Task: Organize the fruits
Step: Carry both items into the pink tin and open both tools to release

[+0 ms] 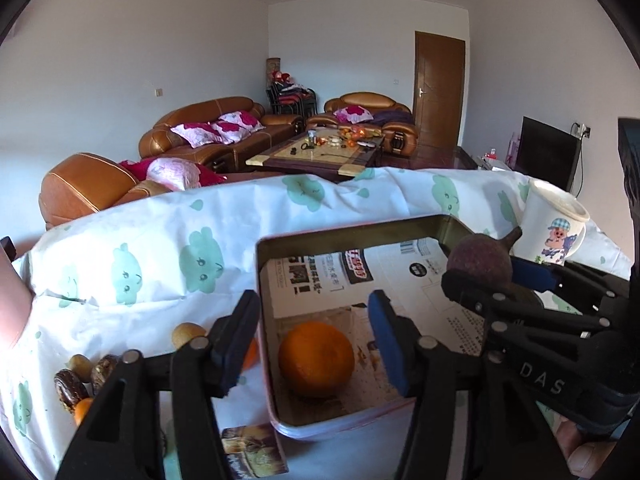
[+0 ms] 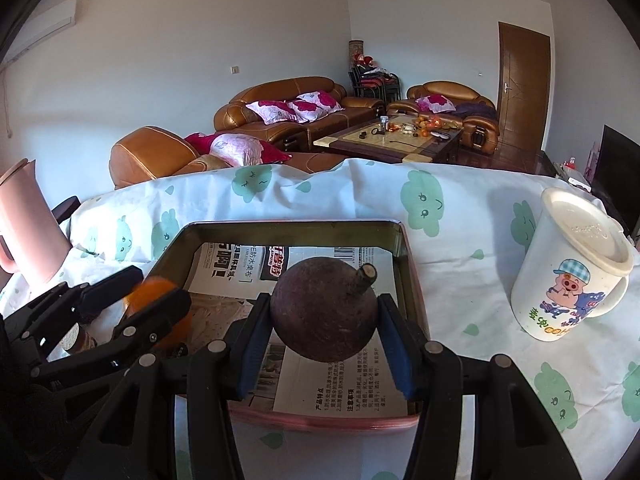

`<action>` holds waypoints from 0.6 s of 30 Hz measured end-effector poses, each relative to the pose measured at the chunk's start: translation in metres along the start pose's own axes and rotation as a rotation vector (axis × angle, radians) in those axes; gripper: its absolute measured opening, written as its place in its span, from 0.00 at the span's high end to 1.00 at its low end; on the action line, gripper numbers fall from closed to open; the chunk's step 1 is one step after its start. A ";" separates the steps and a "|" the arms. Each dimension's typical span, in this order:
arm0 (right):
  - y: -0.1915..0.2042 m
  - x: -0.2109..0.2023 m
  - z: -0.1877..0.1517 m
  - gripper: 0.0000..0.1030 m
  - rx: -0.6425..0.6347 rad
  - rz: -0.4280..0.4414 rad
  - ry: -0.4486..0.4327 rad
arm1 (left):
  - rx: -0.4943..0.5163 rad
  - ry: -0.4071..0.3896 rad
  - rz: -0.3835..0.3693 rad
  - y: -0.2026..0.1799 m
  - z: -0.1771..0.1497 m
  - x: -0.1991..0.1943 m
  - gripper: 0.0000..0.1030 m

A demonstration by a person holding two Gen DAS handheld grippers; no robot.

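Observation:
A shallow metal tray [image 1: 344,230] lined with printed paper lies on the cloth-covered table; it also shows in the right wrist view [image 2: 408,256]. An orange [image 1: 316,358] lies inside it at the near left. My left gripper [image 1: 314,338] is open, its fingers straddling the tray's left wall with the orange between and below them; it appears in the right wrist view [image 2: 136,300] partly hiding the orange [image 2: 142,294]. My right gripper [image 2: 322,340] is shut on a dark brown round fruit with a stem [image 2: 324,312], held above the tray; the fruit also shows in the left wrist view [image 1: 480,260].
A white cartoon mug with a lid [image 2: 576,264] stands right of the tray. A pink jug [image 2: 28,232] stands at the far left. Several small fruits and nuts [image 1: 80,376] lie on the cloth left of the tray. A printed card [image 1: 252,448] lies near the front edge.

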State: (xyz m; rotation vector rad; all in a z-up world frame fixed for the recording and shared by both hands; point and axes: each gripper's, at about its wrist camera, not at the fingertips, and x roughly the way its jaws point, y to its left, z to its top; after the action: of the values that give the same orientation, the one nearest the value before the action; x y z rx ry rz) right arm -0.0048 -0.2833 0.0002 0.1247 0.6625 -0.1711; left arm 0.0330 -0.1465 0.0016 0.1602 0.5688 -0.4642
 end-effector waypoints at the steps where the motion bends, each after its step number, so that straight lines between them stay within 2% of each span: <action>1: -0.001 -0.001 0.000 0.47 0.001 -0.006 -0.005 | 0.003 -0.019 0.023 0.001 0.000 -0.005 0.24; 2: -0.001 -0.002 0.000 0.47 0.004 -0.007 -0.008 | 0.001 -0.037 0.040 0.003 0.001 -0.010 0.15; 5: -0.003 -0.004 0.000 0.47 0.016 0.016 -0.011 | -0.020 -0.090 0.073 0.010 0.001 -0.025 0.02; 10: 0.009 -0.006 -0.002 0.47 -0.030 0.029 -0.016 | -0.025 -0.133 0.189 0.024 -0.001 -0.042 0.00; 15: 0.017 -0.002 -0.005 0.46 -0.054 0.046 0.000 | -0.039 -0.116 0.219 0.039 -0.012 -0.048 0.00; 17: 0.019 -0.003 -0.005 0.32 -0.066 0.041 -0.007 | -0.037 -0.102 0.226 0.040 -0.016 -0.047 0.00; 18: 0.021 -0.004 -0.006 0.28 -0.072 0.035 -0.016 | -0.032 -0.097 0.234 0.040 -0.018 -0.046 0.00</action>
State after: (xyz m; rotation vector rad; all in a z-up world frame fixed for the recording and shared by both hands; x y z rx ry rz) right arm -0.0075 -0.2613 -0.0001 0.0653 0.6494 -0.1140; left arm 0.0087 -0.0889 0.0131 0.1709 0.4551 -0.2341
